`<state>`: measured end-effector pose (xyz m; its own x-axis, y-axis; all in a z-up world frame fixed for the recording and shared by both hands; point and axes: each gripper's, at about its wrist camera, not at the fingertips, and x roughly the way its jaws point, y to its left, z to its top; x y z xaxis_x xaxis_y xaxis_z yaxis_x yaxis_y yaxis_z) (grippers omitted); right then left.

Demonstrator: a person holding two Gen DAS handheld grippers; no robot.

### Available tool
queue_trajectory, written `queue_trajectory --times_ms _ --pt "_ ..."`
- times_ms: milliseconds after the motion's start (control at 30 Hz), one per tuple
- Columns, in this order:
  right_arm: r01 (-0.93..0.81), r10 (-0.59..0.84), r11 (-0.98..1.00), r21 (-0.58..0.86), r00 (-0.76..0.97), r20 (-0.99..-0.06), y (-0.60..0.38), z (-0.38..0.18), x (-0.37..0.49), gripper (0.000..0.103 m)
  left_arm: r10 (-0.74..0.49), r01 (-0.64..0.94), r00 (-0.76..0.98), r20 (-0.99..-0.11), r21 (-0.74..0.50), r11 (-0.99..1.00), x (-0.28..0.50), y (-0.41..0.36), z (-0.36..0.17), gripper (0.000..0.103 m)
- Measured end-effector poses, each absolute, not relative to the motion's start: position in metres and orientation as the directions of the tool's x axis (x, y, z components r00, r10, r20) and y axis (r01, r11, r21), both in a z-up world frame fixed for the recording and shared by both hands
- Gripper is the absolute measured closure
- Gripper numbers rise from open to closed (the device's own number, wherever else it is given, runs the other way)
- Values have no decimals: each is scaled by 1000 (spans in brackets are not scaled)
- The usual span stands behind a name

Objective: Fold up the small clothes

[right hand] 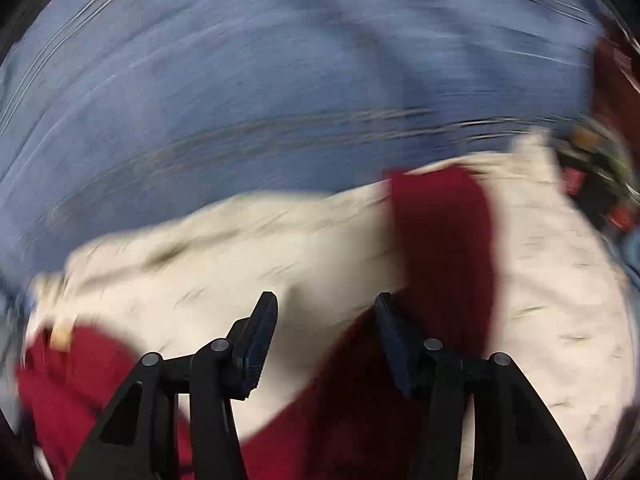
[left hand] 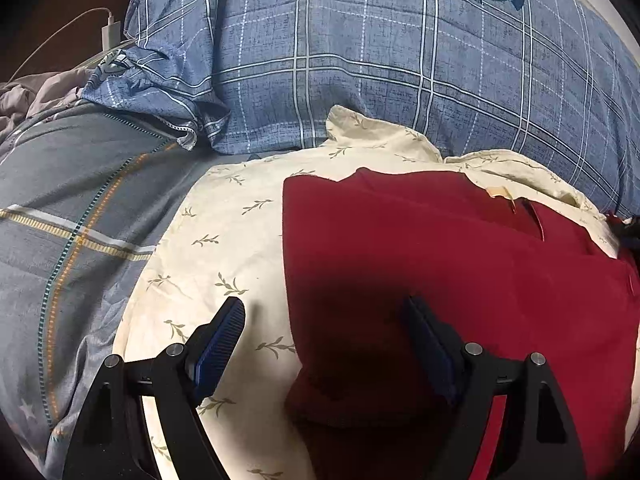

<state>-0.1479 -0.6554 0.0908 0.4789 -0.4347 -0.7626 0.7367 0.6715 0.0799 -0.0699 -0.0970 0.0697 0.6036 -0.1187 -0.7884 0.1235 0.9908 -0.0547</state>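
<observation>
A bed takes up the whole scene, dressed in a grey plaid cover (left hand: 80, 208) with a cream leaf-print sheet (left hand: 224, 240) spread over it. On that sheet lies the red garment (left hand: 460, 264), flat, a small tan label near its far edge. The left gripper (left hand: 324, 312) hangs over the garment's left edge with its jaws wide apart, holding nothing. The right gripper (right hand: 326, 304) is spread open too and empty, above red cloth (right hand: 440, 240) and sheet (right hand: 248, 256), that view badly blurred. A blue plaid pillow (left hand: 360, 60) lies behind, a white charger (left hand: 110, 32) beside it.
</observation>
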Motion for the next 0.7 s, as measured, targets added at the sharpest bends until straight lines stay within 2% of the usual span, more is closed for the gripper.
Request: queue_trajectory --times_ms 33,133,267,367,400,533,600,633,667,700 --pt "765 -457 634 112 487 -744 -665 99 -166 50 -123 126 605 -786 -57 990 -70 -97 70 22" --pt "850 -559 525 53 391 -731 -691 110 -213 47 -131 131 603 -787 -64 989 -70 -97 71 22" --pt "811 -460 546 209 499 -734 -698 115 -250 47 -134 143 612 -780 -58 988 -76 -99 74 22" --pt "759 -419 619 201 535 -734 -681 119 -232 42 -129 140 614 -779 -54 989 -77 -99 74 22" --pt "753 -408 628 197 534 -741 -678 119 -223 37 -129 139 613 -780 -55 989 -78 -99 74 22" --pt "763 -322 594 254 515 -794 -693 91 -181 35 -128 133 610 -782 -58 989 -77 -97 72 22" --pt "807 -286 539 242 445 -848 -704 67 -166 33 -127 134 603 -787 -57 989 -74 -97 70 22" --pt "811 -305 540 224 436 -847 -704 64 -162 32 -126 133 598 -792 -56 989 -72 -97 69 22" --pt "809 -345 558 186 430 -834 -701 66 -158 34 -126 133 594 -795 -58 989 -70 -96 68 22" --pt "802 -347 577 158 416 -841 -698 66 -155 48 -128 132 592 -796 -61 989 -70 -96 68 22"
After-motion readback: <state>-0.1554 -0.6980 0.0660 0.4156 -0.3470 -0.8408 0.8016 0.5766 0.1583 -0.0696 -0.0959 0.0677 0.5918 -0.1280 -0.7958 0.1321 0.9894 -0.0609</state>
